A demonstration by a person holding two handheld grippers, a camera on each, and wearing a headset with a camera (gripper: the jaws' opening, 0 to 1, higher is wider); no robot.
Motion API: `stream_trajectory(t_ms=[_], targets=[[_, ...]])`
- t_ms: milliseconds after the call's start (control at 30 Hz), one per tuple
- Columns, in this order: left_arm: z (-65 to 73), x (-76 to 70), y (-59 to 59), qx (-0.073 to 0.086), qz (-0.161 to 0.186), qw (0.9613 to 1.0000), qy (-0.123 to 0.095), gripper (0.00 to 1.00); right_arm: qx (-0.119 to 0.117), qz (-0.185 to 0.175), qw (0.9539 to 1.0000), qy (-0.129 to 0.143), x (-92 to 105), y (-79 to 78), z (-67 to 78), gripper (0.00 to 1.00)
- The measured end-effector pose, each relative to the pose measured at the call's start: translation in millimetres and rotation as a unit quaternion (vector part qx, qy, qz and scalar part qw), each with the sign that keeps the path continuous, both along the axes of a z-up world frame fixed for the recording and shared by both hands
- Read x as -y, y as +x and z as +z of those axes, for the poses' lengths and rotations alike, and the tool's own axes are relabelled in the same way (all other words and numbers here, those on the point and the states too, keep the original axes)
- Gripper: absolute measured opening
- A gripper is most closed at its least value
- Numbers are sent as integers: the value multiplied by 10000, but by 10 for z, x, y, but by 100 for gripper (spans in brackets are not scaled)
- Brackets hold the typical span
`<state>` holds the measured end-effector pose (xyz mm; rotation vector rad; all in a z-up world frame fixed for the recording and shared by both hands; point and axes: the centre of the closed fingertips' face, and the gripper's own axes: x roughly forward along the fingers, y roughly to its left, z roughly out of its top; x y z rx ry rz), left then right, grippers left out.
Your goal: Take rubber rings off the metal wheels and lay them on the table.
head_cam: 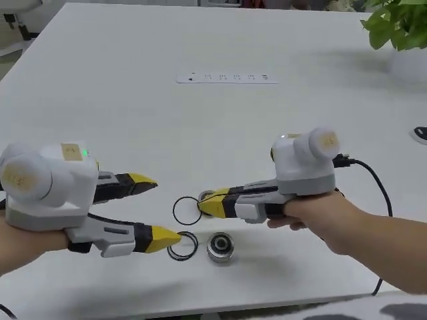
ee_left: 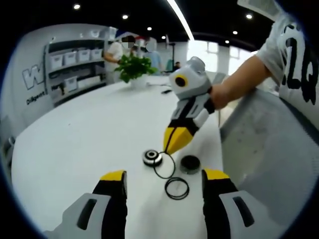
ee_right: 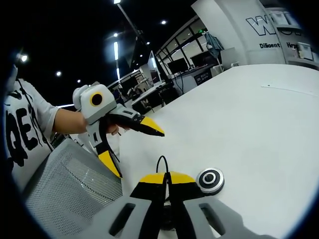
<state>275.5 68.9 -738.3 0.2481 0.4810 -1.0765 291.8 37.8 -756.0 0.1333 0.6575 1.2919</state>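
My right gripper [head_cam: 205, 207] is shut on a thin black rubber ring [head_cam: 186, 211], which hangs as a loop from its yellow tips just above the white table [head_cam: 133, 120]. Right behind the tips stands a metal wheel [head_cam: 206, 197], partly hidden. A second metal wheel [head_cam: 220, 246] stands nearer the front edge, and beside it a loose black ring [head_cam: 182, 247] lies flat. My left gripper [head_cam: 156, 208] is open to the left of the rings, holding nothing. In the left gripper view the held ring [ee_left: 164, 167] dangles between the two wheels [ee_left: 152, 158] [ee_left: 189, 163].
A white power strip [head_cam: 227, 78] lies mid-table. A potted plant [head_cam: 399, 27] stands at the far right corner. A black cable [head_cam: 375, 183] trails from the right gripper over the front edge. In the left gripper view, people [ee_left: 127, 47] stand by shelves far behind.
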Motion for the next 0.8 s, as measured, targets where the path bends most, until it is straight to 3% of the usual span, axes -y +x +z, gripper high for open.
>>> stream_trajectory(t_ms=[800], targets=[[-29,-231,-146,6,103,9999,118,66,-181,549,9979,-306,-118,-309,-219,0]])
